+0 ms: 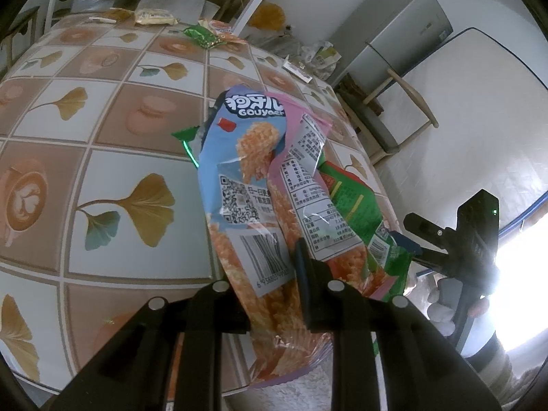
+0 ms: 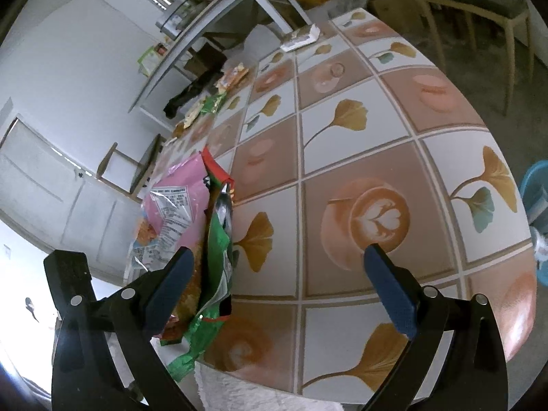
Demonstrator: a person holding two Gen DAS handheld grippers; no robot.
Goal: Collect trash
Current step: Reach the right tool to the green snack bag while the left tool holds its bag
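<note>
My left gripper (image 1: 270, 274) pinches the wrappers (image 1: 274, 178) mid-frame. My right gripper (image 2: 279, 274) is spread wide and empty. I should reach slowly for the green packet (image 1: 202, 36) at upper middle.

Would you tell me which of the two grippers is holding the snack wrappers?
The left gripper: its fingers pinch the bunched blue, pink and green snack wrappers. The right gripper stands wide open beside them, gripping nothing.

The left gripper (image 1: 270, 270) clamps a bundle of snack wrappers (image 1: 260, 185), rising ahead above the desk (image 1: 113, 109).
</note>
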